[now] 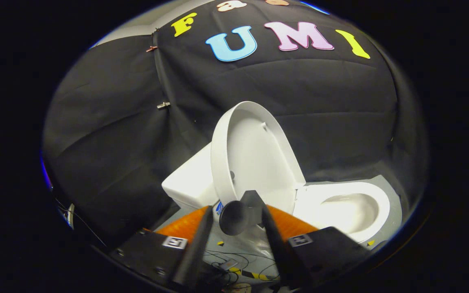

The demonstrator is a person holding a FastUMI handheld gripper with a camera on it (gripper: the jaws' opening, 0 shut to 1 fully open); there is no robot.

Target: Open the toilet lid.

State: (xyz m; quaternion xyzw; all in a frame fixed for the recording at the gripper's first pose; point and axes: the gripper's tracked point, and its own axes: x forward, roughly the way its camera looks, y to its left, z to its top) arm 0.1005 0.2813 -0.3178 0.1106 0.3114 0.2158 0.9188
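The white toilet lid (255,154) stands raised, its hollow inner face turned toward me, leaning back by the white tank (189,183). The seat and bowl (352,207) lie uncovered beside it. A dark round knob (232,219) sits at the lid's near edge, between my fingertips. My gripper (236,211) has its fingers spread to either side of the knob. A thin gap shows between the knob and the left finger (202,236), while the right finger (273,236) lies close against a dark piece beside the knob. The whole scene appears tilted.
The booth's black cloth wall (116,142) hangs behind and around the toilet, pinned with small clips (163,105). Loose cables and yellow-black tape (255,276) lie on the floor below my fingers.
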